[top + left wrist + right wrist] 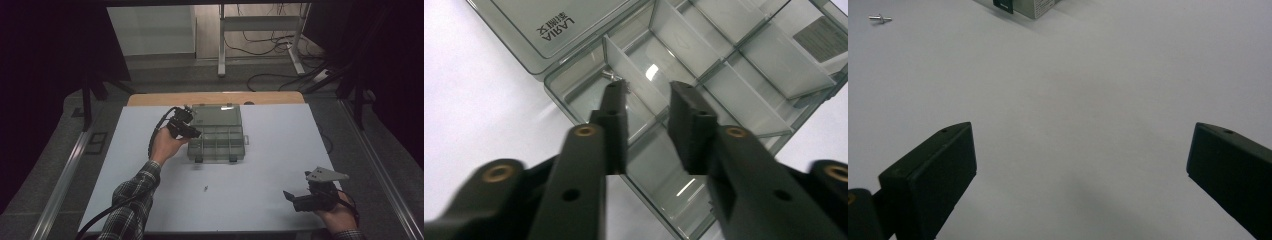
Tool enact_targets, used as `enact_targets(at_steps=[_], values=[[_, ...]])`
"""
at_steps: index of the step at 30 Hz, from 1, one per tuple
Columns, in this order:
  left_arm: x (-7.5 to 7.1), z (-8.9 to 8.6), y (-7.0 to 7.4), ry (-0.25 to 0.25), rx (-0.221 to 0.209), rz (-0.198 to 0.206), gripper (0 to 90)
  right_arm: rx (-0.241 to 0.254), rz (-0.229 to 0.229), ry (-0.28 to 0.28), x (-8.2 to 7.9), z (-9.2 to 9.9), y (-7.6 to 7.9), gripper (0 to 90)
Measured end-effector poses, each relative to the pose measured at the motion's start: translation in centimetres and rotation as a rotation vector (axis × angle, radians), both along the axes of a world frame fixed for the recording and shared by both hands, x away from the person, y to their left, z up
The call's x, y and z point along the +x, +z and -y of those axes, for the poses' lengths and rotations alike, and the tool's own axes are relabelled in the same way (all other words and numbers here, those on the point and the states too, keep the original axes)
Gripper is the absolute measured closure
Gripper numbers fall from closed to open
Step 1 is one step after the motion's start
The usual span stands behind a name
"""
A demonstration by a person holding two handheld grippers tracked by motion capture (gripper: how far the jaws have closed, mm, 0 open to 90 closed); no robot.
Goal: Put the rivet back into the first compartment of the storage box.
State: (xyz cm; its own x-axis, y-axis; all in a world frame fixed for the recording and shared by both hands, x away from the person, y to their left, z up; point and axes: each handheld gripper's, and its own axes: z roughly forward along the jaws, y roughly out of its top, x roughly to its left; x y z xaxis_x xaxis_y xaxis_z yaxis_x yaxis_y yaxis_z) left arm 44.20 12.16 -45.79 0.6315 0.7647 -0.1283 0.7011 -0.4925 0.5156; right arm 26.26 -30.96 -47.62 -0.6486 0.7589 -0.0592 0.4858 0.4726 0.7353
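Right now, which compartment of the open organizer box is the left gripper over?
The left gripper hangs over the corner compartment beside the hinged lid; a small screw lies there.

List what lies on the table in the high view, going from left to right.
Left gripper at the organizer box's left side → clear organizer box, lid open → right gripper near the table's right edge. A small screw lies nearer the person, below the box.

Dim room, dark edges; white table (260, 165) evenly lit; near jaws blurred.
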Motion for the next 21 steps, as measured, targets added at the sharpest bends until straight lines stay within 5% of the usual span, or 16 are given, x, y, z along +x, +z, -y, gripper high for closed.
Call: enact_targets(at_steps=[11, 21], values=[[-1.5, -0.9, 0.9, -0.019, -0.043, 0.035, 36.6, -0.005, -0.002, -0.002, 0.0, 0.0, 0.0, 0.0], [-2.8, -2.0, 1.2, -0.02, -0.08, 0.028, 16.9, -0.008, -0.002, -0.004, 0.0, 0.0, 0.0, 0.0]])
